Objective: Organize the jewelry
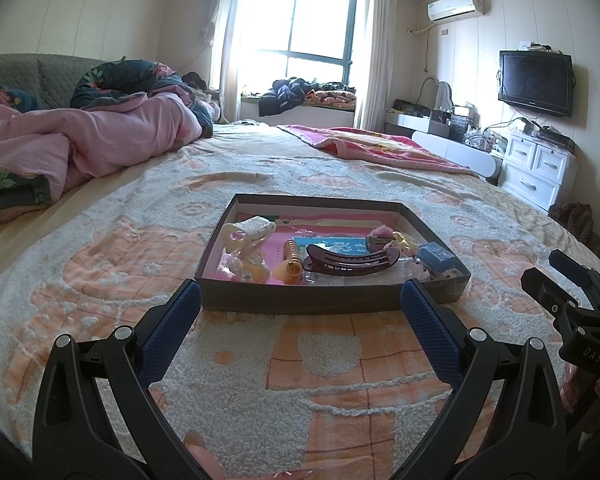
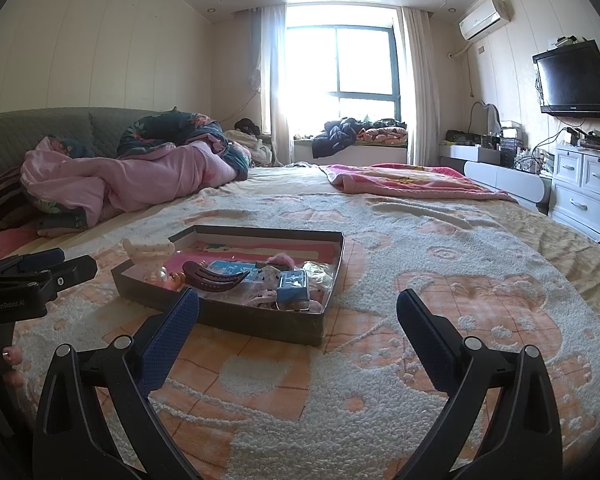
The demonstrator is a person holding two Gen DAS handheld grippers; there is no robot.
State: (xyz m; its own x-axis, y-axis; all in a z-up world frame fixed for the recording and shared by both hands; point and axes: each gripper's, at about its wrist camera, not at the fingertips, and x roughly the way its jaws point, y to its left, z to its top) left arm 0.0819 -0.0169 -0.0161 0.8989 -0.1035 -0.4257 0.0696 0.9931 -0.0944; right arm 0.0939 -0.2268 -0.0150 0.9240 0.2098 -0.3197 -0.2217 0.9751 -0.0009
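Note:
A shallow dark cardboard box (image 1: 300, 300) (image 2: 260, 320) lies on the bed. Inside it are a cream claw clip (image 1: 246, 234) (image 2: 148, 250), an orange clip (image 1: 292, 264), a dark maroon hair clip (image 1: 351, 260) (image 2: 216, 276), a small blue box (image 1: 435, 256) (image 2: 294, 284) and a pink fuzzy piece (image 1: 379, 234) (image 2: 280, 259). My left gripper (image 1: 300, 296) is open just in front of the box's near wall, holding nothing. My right gripper (image 2: 298, 300) is open near the box's right corner, also holding nothing. Each gripper shows at the edge of the other's view.
A fleecy cream and orange blanket (image 1: 300, 360) covers the bed. A pink quilt (image 1: 100, 136) is heaped at the far left, a pink blanket (image 1: 379, 144) at the far right. White drawers (image 1: 535, 168) and a wall television (image 1: 535, 82) stand beyond the bed's right edge.

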